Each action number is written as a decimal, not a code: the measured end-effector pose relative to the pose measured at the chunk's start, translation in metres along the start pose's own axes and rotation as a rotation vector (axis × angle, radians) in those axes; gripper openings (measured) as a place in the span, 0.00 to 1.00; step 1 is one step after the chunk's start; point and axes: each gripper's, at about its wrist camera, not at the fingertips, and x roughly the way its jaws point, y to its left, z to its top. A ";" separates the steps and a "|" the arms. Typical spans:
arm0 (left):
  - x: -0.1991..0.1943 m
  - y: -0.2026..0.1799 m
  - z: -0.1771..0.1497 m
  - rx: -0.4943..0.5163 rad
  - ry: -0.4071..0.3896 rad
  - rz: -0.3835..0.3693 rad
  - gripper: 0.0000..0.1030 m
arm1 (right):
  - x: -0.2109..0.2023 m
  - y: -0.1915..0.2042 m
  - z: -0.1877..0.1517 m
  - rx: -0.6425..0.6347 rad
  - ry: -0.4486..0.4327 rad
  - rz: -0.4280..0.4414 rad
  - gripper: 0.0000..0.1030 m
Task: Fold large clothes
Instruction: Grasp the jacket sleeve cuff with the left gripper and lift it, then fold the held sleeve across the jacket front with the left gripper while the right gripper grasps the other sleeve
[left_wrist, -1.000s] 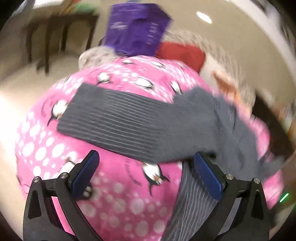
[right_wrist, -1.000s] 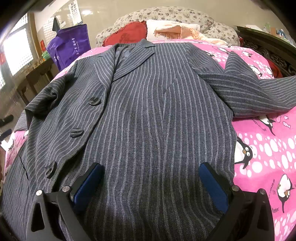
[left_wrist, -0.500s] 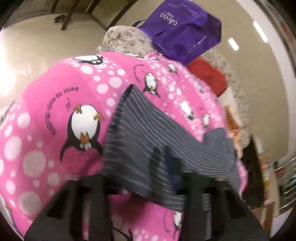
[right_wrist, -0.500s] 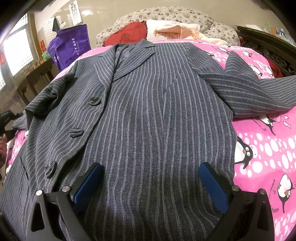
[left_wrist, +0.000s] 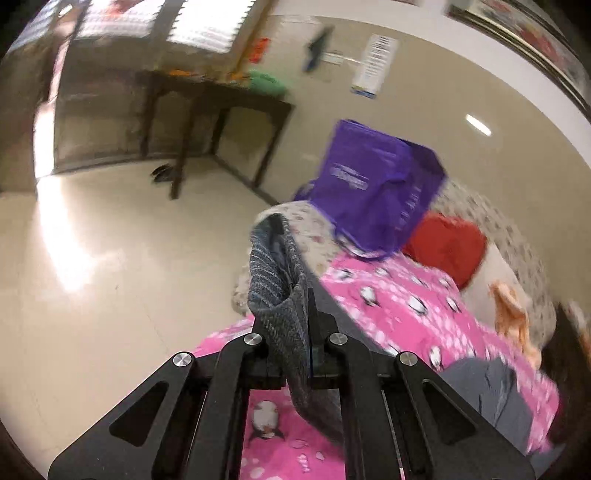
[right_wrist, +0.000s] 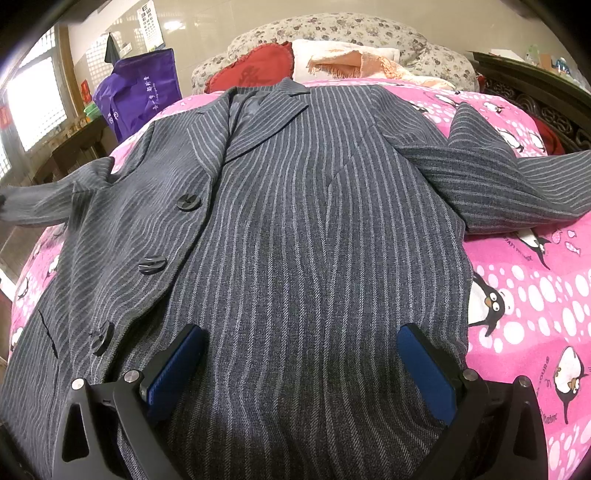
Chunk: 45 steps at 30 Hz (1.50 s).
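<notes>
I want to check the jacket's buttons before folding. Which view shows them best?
The right wrist view: three dark buttons sit down the pinstriped jacket, unobstructed. The left wrist view shows no buttons, only the sleeve pinched in the left gripper.

L tongs (left_wrist: 308, 332) clamped tight, R tongs (right_wrist: 299, 365) spread wide, angled down

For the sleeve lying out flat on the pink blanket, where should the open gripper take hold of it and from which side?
Probably near the cuff end of the flat sleeve, where it lies loose on the pink blanket clear of the coat body. The right gripper could come from the blanket side, pinching the single edge and folding it inward.
</notes>
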 end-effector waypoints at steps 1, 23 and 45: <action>0.003 -0.015 -0.004 0.028 0.019 -0.039 0.05 | 0.000 0.000 0.000 -0.001 0.003 -0.001 1.00; 0.066 -0.400 -0.305 0.700 0.456 -0.474 0.49 | -0.013 -0.015 -0.016 0.034 0.030 -0.062 1.00; 0.042 -0.214 -0.258 0.438 0.381 -0.256 0.56 | 0.073 0.016 0.114 0.116 0.044 0.342 0.43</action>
